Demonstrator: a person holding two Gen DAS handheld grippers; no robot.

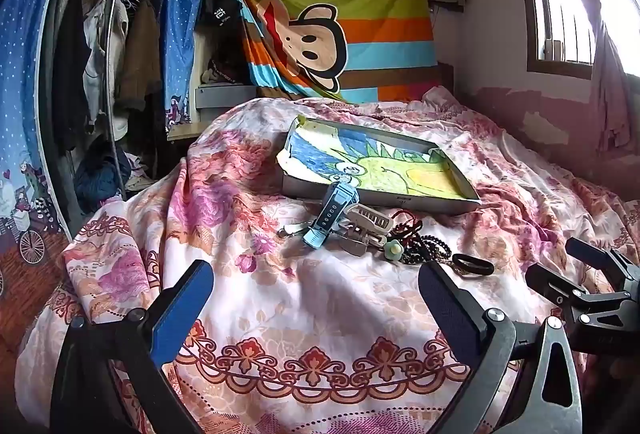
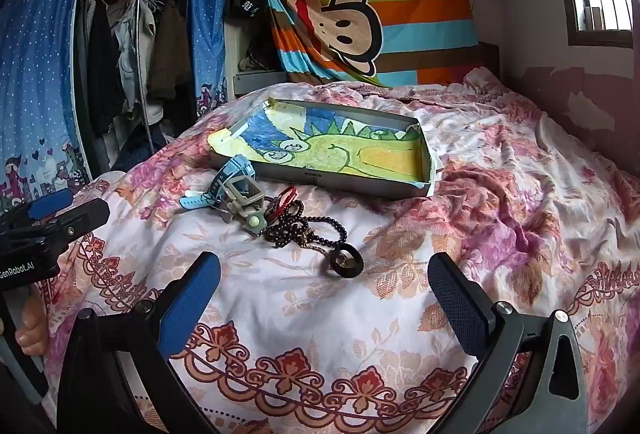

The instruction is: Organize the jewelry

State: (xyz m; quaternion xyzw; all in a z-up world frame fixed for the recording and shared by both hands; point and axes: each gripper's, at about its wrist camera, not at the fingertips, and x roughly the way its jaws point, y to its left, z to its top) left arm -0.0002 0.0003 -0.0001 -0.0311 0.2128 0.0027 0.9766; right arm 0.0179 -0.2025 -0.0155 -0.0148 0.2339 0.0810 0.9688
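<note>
1. Left wrist view: the left gripper [image 1: 316, 298] is held above the floral bedspread [image 1: 320, 314] with its jaws spread wide and nothing between them.
2. A jewelry pile is seen ahead of the fingers, just in front of a shallow tray [image 1: 400, 199] lined with a crayon drawing.
3. The pile comprises a light blue watch [image 1: 334, 211], whose strap end leans on the tray's near wall, a beige hair claw [image 1: 366, 228], a dark bead necklace [image 1: 424, 246] and a black ring [image 1: 473, 265].
4. The black ring lies nearest the right finger of the left gripper, at the pile's right edge.
5. The right gripper [image 1: 560, 266] is visible at the right margin, released, with its fingers apart.
6. Right wrist view: the right gripper [image 2: 324, 292] is held open over the bedspread, holding nothing.
7. The black ring [image 2: 346, 258] lies just ahead, between the two fingers; the bead necklace [image 2: 304, 228] trails from it toward the hair claw [image 2: 242, 199] and the watch [image 2: 230, 179].
8. The tray [image 2: 340, 185] sits behind the pile, tilted on the rumpled bedding.
9. The left gripper [image 2: 60, 209] is seen at the left margin, jaws parted.
</note>
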